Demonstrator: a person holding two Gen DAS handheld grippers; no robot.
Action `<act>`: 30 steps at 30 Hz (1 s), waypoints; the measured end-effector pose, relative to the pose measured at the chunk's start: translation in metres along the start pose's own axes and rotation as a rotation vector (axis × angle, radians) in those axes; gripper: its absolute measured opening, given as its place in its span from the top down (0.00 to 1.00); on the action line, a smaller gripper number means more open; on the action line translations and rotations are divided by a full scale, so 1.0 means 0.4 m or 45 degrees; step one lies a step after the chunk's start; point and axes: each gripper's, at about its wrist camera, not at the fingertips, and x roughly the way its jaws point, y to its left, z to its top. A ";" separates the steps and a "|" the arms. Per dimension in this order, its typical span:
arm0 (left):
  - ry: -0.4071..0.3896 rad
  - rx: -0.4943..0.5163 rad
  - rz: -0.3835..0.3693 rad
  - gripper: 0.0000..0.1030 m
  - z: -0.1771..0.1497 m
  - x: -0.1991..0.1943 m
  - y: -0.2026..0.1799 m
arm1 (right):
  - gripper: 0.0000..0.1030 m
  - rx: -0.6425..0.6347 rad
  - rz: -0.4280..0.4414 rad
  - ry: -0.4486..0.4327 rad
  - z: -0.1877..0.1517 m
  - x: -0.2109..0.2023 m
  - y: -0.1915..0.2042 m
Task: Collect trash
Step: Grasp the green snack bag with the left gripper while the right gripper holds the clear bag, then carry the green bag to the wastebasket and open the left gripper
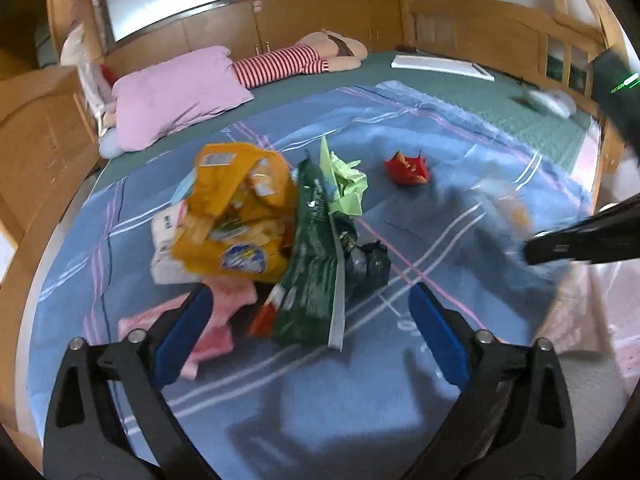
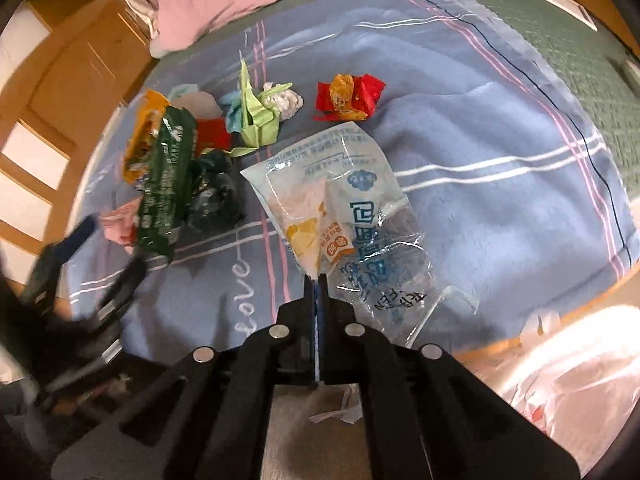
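Observation:
A pile of trash lies on a blue plaid blanket (image 1: 280,392): an orange snack bag (image 1: 236,208), a dark green bag (image 1: 316,272), light green paper (image 1: 344,184), pink wrappers (image 1: 216,324) and a red wrapper (image 1: 408,168) lying apart. My left gripper (image 1: 308,320) is open and empty, just in front of the pile. My right gripper (image 2: 316,280) is shut on a clear plastic bag (image 2: 340,200) with blue print and holds it above the blanket. The same bag shows blurred in the left wrist view (image 1: 500,216). The pile also shows in the right wrist view (image 2: 168,168), with the red wrapper (image 2: 348,96).
A pink pillow (image 1: 176,96) and a striped doll (image 1: 288,60) lie at the head of the bed. Wooden cabinets (image 1: 40,140) stand to the left. A white board (image 1: 440,66) lies at the far right. A translucent pink bag (image 2: 560,360) sits past the bed's near edge.

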 end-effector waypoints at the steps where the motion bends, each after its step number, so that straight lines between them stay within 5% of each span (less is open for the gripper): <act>1: 0.030 0.002 -0.009 0.19 0.000 0.033 -0.004 | 0.98 0.009 0.012 -0.006 -0.008 -0.010 -0.008; 3: 0.084 -0.022 -0.045 0.49 -0.002 0.069 0.003 | 0.98 0.029 0.030 -0.011 -0.016 -0.021 -0.016; 8: 0.164 -0.137 -0.113 0.80 -0.011 0.120 0.039 | 0.98 0.051 0.048 -0.013 -0.033 -0.032 -0.007; 20: -0.067 -0.151 -0.224 0.86 0.027 -0.134 0.027 | 0.98 0.102 0.077 -0.156 -0.065 -0.138 -0.016; 30: -0.095 0.078 -0.618 0.86 0.059 -0.264 -0.321 | 0.98 0.291 -0.110 -0.433 -0.248 -0.451 -0.142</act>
